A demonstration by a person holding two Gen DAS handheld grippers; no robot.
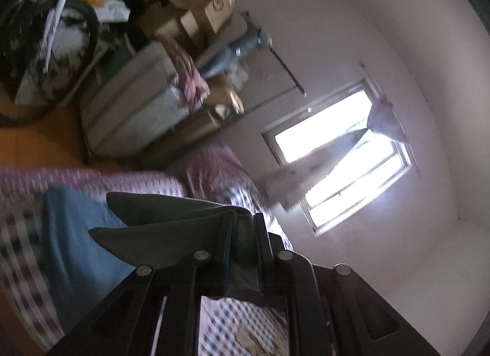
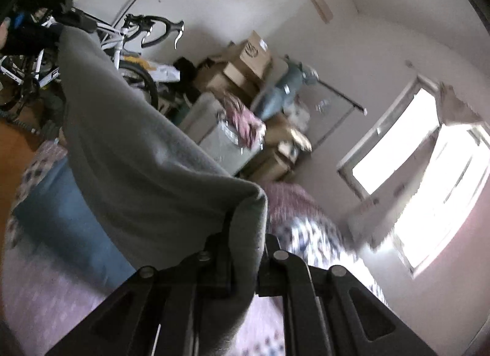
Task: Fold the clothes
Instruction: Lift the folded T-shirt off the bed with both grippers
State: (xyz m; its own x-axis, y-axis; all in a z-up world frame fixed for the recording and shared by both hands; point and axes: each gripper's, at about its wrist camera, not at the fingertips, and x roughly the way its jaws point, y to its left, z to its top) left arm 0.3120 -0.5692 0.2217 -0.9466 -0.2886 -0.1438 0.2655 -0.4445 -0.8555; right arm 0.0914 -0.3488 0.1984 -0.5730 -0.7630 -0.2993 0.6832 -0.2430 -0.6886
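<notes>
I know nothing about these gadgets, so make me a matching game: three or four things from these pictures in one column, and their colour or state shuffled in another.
Things:
1. soft fleece garment
2. flat cloth on the bed
3. road bicycle frame
4. right tool

States:
A. white
B. shut on fabric
C. grey, held up
D. blue, lying flat

Pairs: 1-C, 2-D, 3-A, 4-B
</notes>
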